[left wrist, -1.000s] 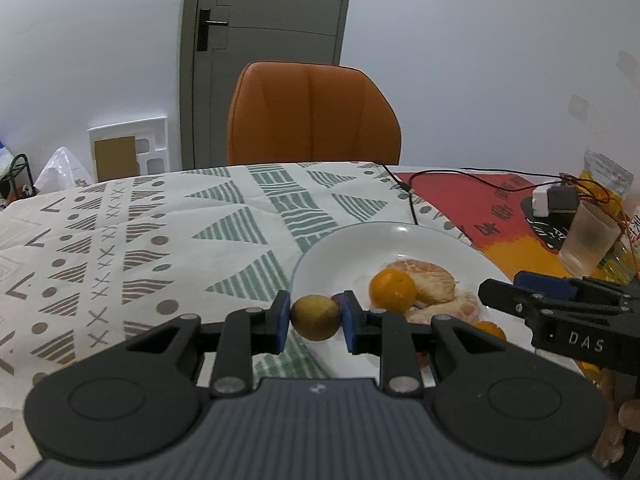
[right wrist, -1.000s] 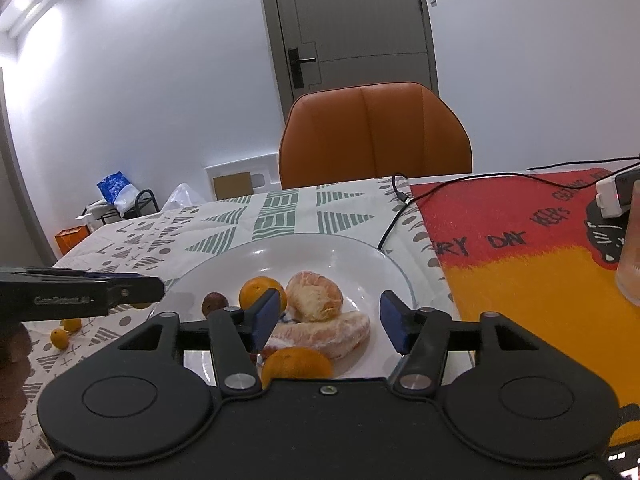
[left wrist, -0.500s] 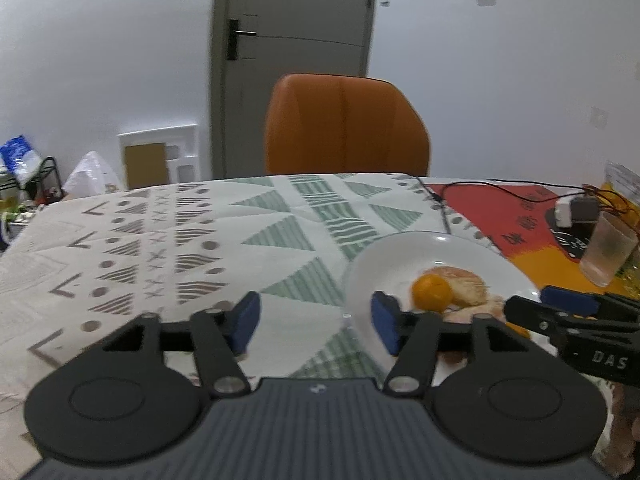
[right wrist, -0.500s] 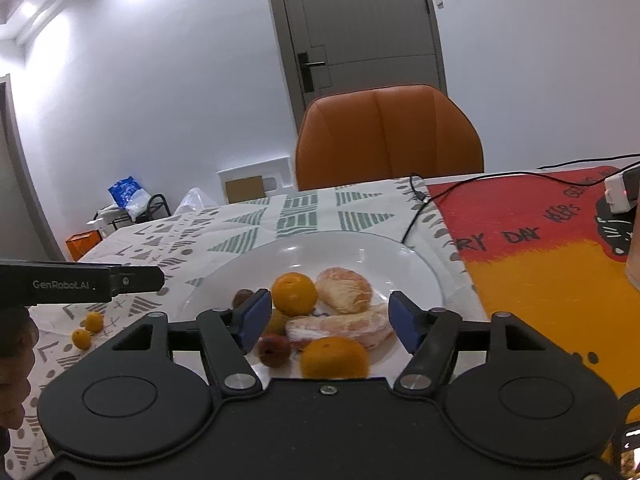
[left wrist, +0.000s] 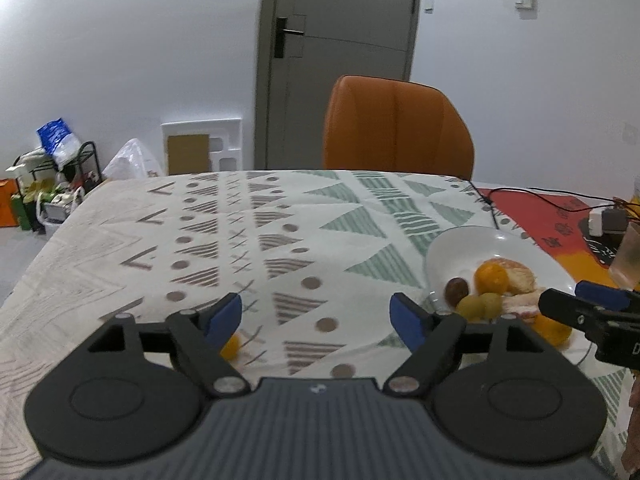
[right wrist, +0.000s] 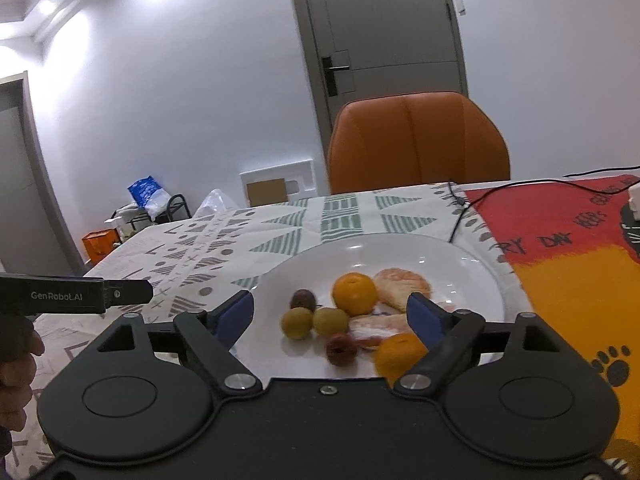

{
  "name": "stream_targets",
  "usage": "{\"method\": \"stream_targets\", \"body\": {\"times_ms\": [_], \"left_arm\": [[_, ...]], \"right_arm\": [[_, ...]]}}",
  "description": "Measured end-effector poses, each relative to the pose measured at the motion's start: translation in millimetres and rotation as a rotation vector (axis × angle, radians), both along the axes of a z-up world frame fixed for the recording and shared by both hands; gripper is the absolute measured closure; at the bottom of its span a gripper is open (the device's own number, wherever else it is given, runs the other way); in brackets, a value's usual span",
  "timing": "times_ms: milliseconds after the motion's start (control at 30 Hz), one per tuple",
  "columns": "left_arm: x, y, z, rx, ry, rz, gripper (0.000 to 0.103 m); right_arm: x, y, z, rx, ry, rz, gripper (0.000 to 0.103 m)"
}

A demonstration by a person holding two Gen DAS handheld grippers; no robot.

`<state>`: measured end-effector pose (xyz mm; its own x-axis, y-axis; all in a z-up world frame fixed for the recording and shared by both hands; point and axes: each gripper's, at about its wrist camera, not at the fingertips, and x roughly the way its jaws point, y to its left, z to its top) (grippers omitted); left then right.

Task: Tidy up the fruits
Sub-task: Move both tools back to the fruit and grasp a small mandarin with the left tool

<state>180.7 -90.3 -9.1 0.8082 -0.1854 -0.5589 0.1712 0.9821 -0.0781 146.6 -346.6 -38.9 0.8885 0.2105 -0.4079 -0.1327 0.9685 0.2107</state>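
The left wrist view shows the left gripper (left wrist: 316, 316) over the patterned tablecloth (left wrist: 248, 240), its jaws opening wide with nothing between them. A small orange fruit (left wrist: 231, 346) lies on the cloth just under the left blue finger (left wrist: 222, 316), half hidden by it. The white plate (left wrist: 452, 248) sits to the right of this tool, and the fruits on it are already close together.

In the right wrist view, the right gripper (right wrist: 330, 312) hangs above the near rim of the plate, and its jaws are also opening. No pad presses on anything. Between and just ahead of the fingers lie two green fruits (right wrist: 314, 322), a dark round fruit (right wrist: 303, 299), a reddish one (right wrist: 341, 350), one orange (right wrist: 354, 294) and peeled segments (right wrist: 402, 290). Another orange (right wrist: 400, 356) touches the inner side of the right finger.

I think the step now is to fetch the loose fruit from the cloth. To do it well, the left tool should draw back a little, so that the small fruit comes between both fingers and not under one. Then it should go down low and close slowly, because a round fruit rolls away easily on cloth. The right tool is better kept away from the plate's rim, so it does not push the near orange off.
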Motion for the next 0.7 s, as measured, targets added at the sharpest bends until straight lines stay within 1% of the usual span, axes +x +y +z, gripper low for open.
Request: {"method": "stream_targets", "body": {"times_ms": [133, 300, 367, 700], "left_arm": [[-3, 12, -2, -0.001, 0.002, 0.022, 0.023], [-5, 22, -8, -0.007, 0.012, 0.04, 0.023], [-4, 26, -12, -0.007, 0.021, 0.048, 0.023], [-1, 42, -30, -0.028, 0.064, 0.064, 0.023]], "right_arm": [[0, 10, 1, -0.005, -0.007, 0.019, 0.013], [0, 19, 0, -0.008, -0.01, 0.031, 0.002], [1, 21, 0, -0.008, -0.01, 0.033, 0.0], [5, 33, 0, -0.021, -0.003, 0.048, 0.0]]}}
